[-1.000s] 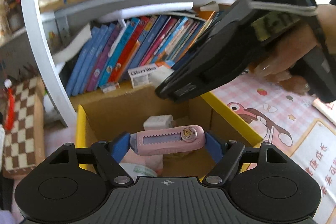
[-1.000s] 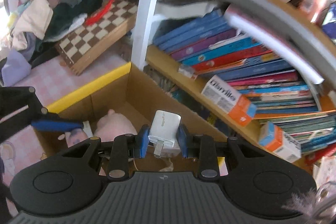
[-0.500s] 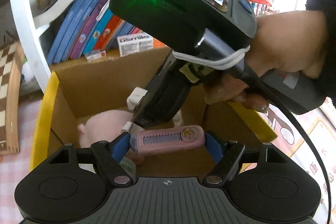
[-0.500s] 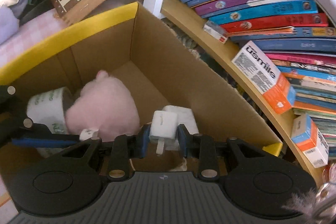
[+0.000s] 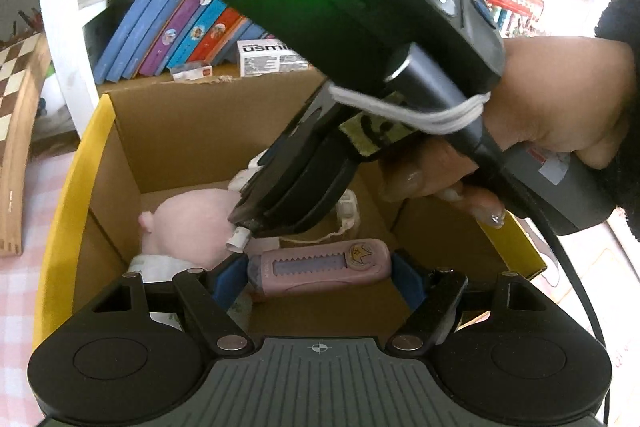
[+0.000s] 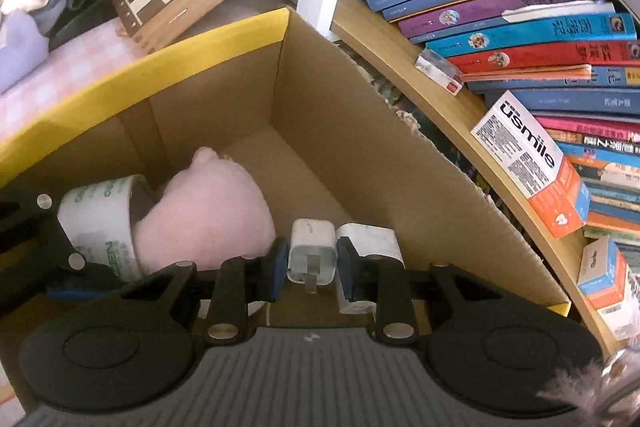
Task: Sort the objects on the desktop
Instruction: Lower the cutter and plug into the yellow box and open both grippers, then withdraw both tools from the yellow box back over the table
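Right wrist | box [image 6: 352,131]: 2 chargers [image 6: 311,249], 1 plush [image 6: 208,211], 1 tape [image 6: 100,223]

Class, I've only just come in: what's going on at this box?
A person is sorting small things into a yellow-edged cardboard box with two hand-held grippers. The left gripper is shut on a pink utility knife above the box. The right gripper is shut on a white plug charger, low inside it. A pink plush toy, a roll of white tape and another white charger already lie inside.
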